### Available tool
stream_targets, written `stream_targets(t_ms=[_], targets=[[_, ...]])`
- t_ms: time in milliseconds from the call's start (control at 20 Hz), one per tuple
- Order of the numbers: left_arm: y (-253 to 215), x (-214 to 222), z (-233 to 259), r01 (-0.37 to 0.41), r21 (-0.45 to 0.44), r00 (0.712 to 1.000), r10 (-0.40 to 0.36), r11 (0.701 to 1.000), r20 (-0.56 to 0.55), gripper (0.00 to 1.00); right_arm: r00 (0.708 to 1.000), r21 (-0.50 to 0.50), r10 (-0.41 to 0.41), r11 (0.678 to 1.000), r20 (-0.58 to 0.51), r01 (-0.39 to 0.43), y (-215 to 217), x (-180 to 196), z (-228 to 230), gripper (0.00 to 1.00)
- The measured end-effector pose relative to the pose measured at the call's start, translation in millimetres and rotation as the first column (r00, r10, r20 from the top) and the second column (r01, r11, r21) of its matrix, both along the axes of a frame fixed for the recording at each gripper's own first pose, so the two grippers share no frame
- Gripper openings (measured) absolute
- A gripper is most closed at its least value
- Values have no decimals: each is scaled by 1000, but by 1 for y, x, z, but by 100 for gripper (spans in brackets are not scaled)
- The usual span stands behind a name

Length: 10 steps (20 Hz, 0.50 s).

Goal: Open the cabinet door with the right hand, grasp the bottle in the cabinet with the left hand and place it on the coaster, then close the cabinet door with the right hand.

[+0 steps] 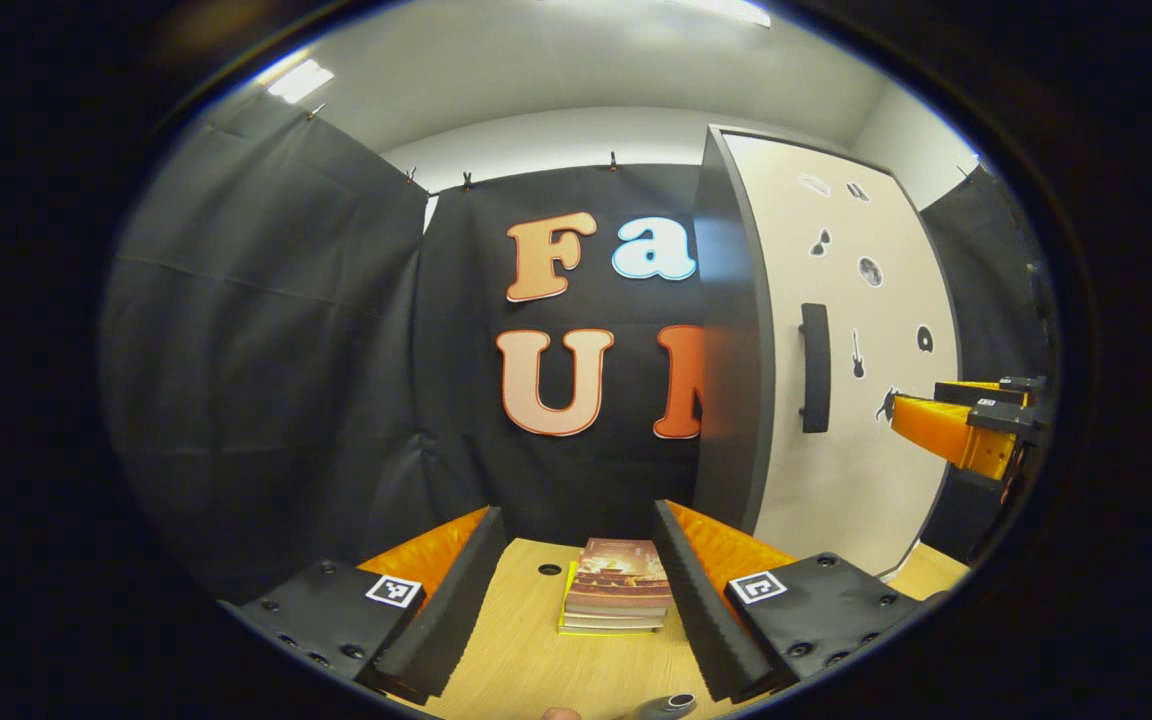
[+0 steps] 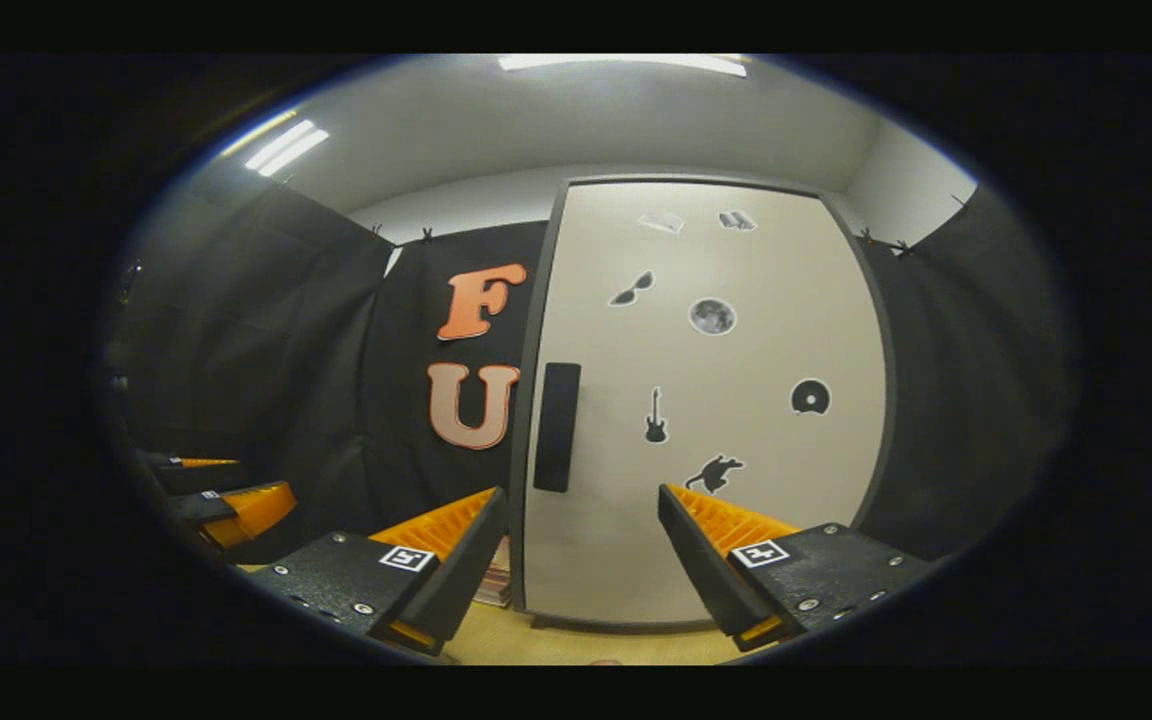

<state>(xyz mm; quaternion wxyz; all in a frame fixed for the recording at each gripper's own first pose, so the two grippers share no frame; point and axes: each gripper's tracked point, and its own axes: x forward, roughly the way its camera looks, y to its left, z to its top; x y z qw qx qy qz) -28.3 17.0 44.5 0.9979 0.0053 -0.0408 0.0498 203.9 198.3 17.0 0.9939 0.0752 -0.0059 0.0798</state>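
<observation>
While cabinet door (image 2: pixel 706 400) sits closed | right gripper (image 2: pixel 581 545) spread | left gripper (image 1: pixel 576 590) spread

Counter clutter, booth interior.
Stack of books (image 1: pixel 618 585) lying flat on wooden counter (image 1: pixel 526 660); round cable hole (image 1: pixel 549 569) just left of stack; ceiling lights (image 2: pixel 622 63) on.

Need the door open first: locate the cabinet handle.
In the right gripper view, the dark upright handle sits on the cabinet door's left edge, just ahead-left of the right gripper.
</observation>
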Motion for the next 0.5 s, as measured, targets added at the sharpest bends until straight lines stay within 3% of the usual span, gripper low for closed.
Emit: stream_targets(t_ms=[50, 400, 450, 500], targets=[[1, -3, -1, 14, -5, 1000, -14, 1000, -7, 96, 1000, -1, -7, 1000, -6, 7, 1, -9, 0, 92], [16, -23, 0, 119, 22, 993, -119, 993, -11, 97, 995, -7, -70, 998, -67, 70, 28, -77, -12, 93], [19, -28, 0, 130, 27, 992, -129, 991, -13, 96, 994, -6, -71, 998, -81, 70, 32, -87, -14, 97], [22, -31, -1, 138, 27, 990, -138, 990, -15, 96, 993, -6, -77, 997, -91, 77, 33, -96, -15, 93]])
